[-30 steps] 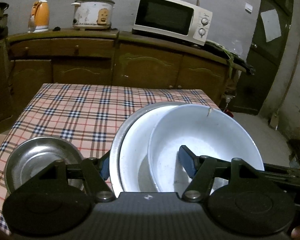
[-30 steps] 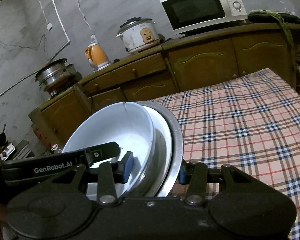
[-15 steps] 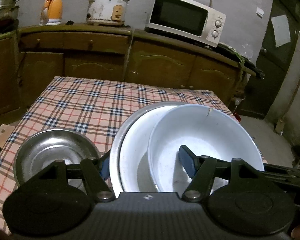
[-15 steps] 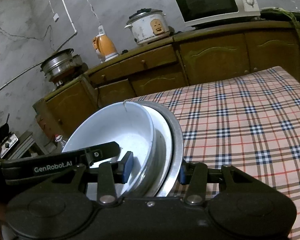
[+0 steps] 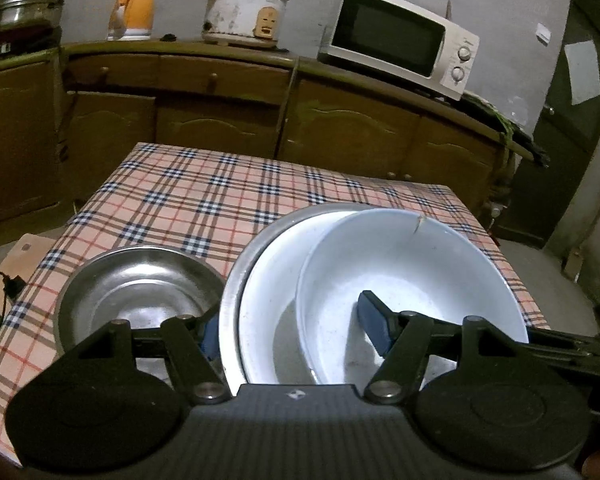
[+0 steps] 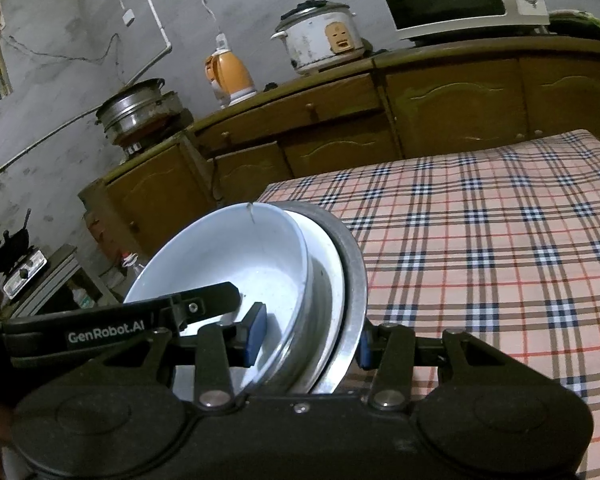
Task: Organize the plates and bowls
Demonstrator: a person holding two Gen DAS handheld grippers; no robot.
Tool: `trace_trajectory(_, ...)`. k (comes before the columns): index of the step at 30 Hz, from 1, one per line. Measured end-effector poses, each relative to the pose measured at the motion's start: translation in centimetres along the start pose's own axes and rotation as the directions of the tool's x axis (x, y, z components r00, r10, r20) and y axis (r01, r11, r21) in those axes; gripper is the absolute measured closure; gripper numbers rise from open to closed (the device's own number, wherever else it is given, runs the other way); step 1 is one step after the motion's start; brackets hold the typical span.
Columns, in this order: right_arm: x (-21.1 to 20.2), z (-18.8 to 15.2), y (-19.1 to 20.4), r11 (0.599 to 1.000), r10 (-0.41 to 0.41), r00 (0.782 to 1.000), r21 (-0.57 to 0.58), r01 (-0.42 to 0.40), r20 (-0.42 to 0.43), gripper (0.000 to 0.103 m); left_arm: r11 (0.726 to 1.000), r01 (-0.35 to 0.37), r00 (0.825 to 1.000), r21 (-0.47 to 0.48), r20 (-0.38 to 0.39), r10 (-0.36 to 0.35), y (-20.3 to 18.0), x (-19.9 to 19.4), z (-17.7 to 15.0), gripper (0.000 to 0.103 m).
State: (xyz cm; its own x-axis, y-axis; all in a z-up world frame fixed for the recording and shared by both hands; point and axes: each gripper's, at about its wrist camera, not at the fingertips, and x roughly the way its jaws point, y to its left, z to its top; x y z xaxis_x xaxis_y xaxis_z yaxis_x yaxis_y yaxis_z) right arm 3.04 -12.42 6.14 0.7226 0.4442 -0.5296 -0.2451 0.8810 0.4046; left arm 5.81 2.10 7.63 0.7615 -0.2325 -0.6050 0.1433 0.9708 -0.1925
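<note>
Both my tongs are clamped on the same stack: left tongs [image 5: 290, 330] and right tongs [image 6: 308, 338] each pinch the steel plate [image 5: 236, 280], white plate [image 5: 268, 300] and chipped white bowl [image 5: 412, 272] from opposite sides. A steel bowl [image 5: 136, 284] sits just left on the plaid counter [image 5: 204, 200]; lots of bare cloth beyond, edge close on the right.

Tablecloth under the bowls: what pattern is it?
The tablecloth is pink-beige plaid with navy, white and red lines; clearest in the right wrist view.
</note>
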Motion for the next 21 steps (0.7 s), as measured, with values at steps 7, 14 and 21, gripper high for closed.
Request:
trace_trajectory(7, 1.2, -0.1, 1.0, 1.000, 0.024, 1.000, -0.017, -0.025, -0.015, 0.048, 1.000, -0.025, 1.000, -0.019, 0.002, 0.025, 1.3, -0.3, -0.1, 0.035)
trace_trajectory(14, 2.6, -0.3, 2.2, 0.998, 0.048, 0.998, -0.032, -0.049, -0.034, 0.048, 0.998, -0.051, 0.999, -0.040, 0.001, 0.051, 2.7, -0.5, -0.2, 0.035)
trace_trajectory(21, 4.0, -0.5, 3.4, 0.996, 0.070, 0.996, -0.047, -0.073, -0.054, 0.048, 0.995, -0.077, 0.997, -0.061, -0.002, 0.077, 4.1, -0.7, -0.4, 0.035)
